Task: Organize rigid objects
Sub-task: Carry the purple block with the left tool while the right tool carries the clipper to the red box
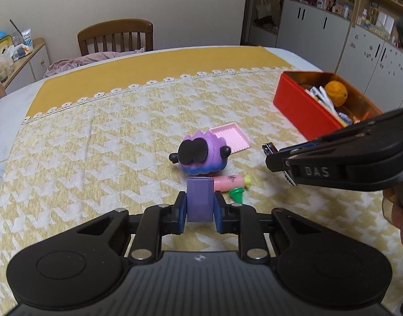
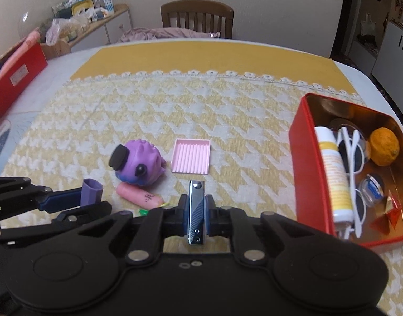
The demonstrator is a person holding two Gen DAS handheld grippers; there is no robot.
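My left gripper is shut on a small purple hexagonal cup, held above the cloth; the cup also shows in the right wrist view. My right gripper is shut on a dark metal nail clipper, whose tip shows in the left wrist view. On the cloth lie a purple toy creature, a pink ridged tray, a pink tube and a green piece.
A red tin box at the right holds an orange fruit, a white bottle, white sunglasses and small items. Another red box stands far left. A wooden chair is behind the table.
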